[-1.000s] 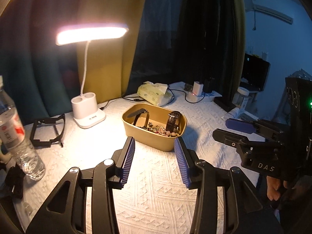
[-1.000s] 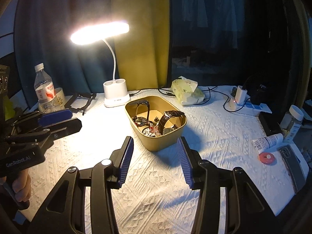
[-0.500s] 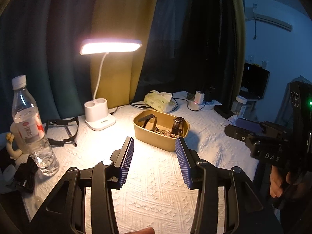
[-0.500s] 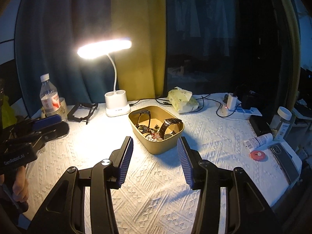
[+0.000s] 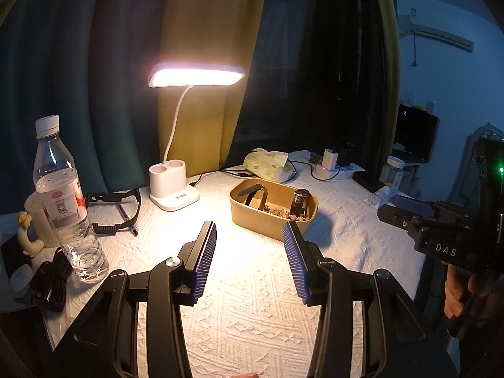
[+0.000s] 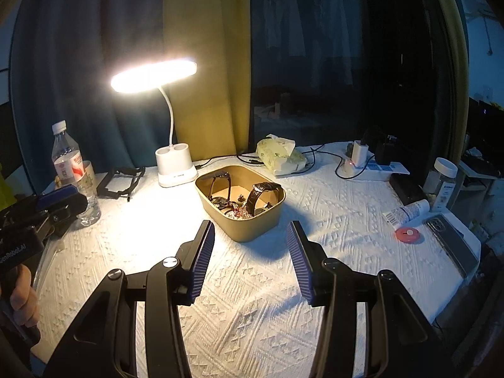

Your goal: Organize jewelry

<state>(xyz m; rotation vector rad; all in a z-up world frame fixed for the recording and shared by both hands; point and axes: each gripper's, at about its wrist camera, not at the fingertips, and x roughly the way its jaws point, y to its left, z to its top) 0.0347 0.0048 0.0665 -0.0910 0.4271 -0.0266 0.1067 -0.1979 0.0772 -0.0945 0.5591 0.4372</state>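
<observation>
A tan oval box (image 5: 252, 217) stands mid-table on the white cloth; it also shows in the right wrist view (image 6: 252, 230). It holds two watches (image 6: 261, 190) and a heap of small jewelry (image 6: 234, 209). My left gripper (image 5: 250, 255) is open and empty, held above the cloth well short of the box. My right gripper (image 6: 251, 252) is open and empty, also short of the box. Each gripper appears at the edge of the other's view: the right gripper (image 5: 406, 211), the left gripper (image 6: 63, 198).
A lit white desk lamp (image 5: 173, 189) stands behind the box. A water bottle (image 5: 63, 201) and a black folding stand (image 5: 116, 204) are at the left. A tissue pack (image 6: 280, 156), power strip with cables (image 6: 356, 163), tube (image 6: 406, 211), red disc (image 6: 408, 234) and phone (image 6: 450, 239) lie at the right.
Both grippers have pulled back and risen away from the box, which now looks smaller and farther. Both stay open and empty.
</observation>
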